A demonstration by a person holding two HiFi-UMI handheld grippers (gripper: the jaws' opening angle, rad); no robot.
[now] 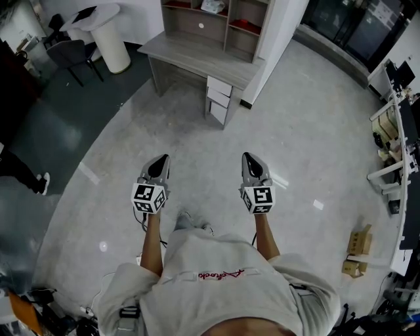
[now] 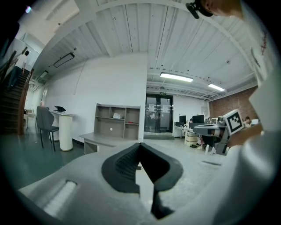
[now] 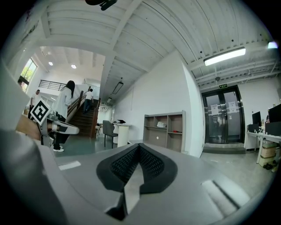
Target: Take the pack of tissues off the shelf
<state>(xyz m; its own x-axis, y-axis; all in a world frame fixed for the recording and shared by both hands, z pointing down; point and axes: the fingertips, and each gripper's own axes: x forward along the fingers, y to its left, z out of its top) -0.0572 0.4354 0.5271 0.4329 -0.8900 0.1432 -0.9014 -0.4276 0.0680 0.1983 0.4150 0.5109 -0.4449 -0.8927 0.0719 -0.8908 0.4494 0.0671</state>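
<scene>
The pack of tissues (image 1: 213,6) is a small pale bundle lying in an upper compartment of the grey wooden shelf (image 1: 197,23), far ahead of me across the floor. It shows tiny in the left gripper view (image 2: 117,115) and in the right gripper view (image 3: 162,124). My left gripper (image 1: 159,161) and right gripper (image 1: 252,159) are held side by side at waist height and point towards the shelf, well short of it. The left gripper (image 2: 140,144) and the right gripper (image 3: 138,145) each have their jaws shut with nothing between them.
The shelf stands on a desk (image 1: 197,59) with white drawers (image 1: 218,100) beside a white column. A round white table (image 1: 108,33) and a dark chair (image 1: 69,56) are at the far left. A person's leg (image 1: 26,176) is at the left edge. Cardboard boxes (image 1: 357,252) and desks line the right.
</scene>
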